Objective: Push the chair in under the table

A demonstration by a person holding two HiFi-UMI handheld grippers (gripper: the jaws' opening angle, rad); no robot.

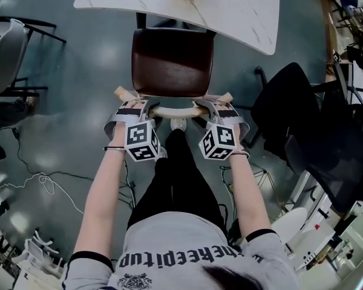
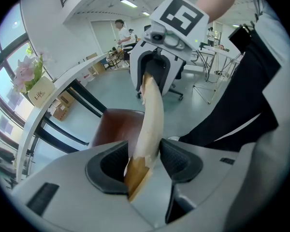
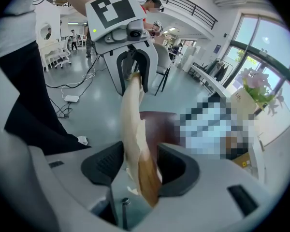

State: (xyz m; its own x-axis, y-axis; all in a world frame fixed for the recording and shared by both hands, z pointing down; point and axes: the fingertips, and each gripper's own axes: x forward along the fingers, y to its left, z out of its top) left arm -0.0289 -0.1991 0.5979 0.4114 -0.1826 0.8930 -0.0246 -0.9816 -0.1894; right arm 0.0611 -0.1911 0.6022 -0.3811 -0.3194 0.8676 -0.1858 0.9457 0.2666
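Note:
A chair with a dark brown seat point(image 1: 172, 62) stands in front of me, its front edge at the rim of the white marble table point(image 1: 242, 8). Its curved pale wooden back rail point(image 1: 172, 110) runs across just before my legs. My left gripper point(image 1: 135, 106) is shut on the rail's left end and my right gripper point(image 1: 213, 106) on its right end. In the left gripper view the rail point(image 2: 152, 110) passes between the jaws of the left gripper point(image 2: 144, 161). The right gripper view shows the rail point(image 3: 133, 124) held the same way in the right gripper point(image 3: 142, 166).
A black office chair point(image 1: 302, 113) stands close on the right, and a grey chair point(image 1: 6, 53) on the left. Cables point(image 1: 42, 180) lie on the floor to my left. A flower box point(image 2: 38, 92) sits on the table. My shoe point(image 1: 178, 124) is under the rail.

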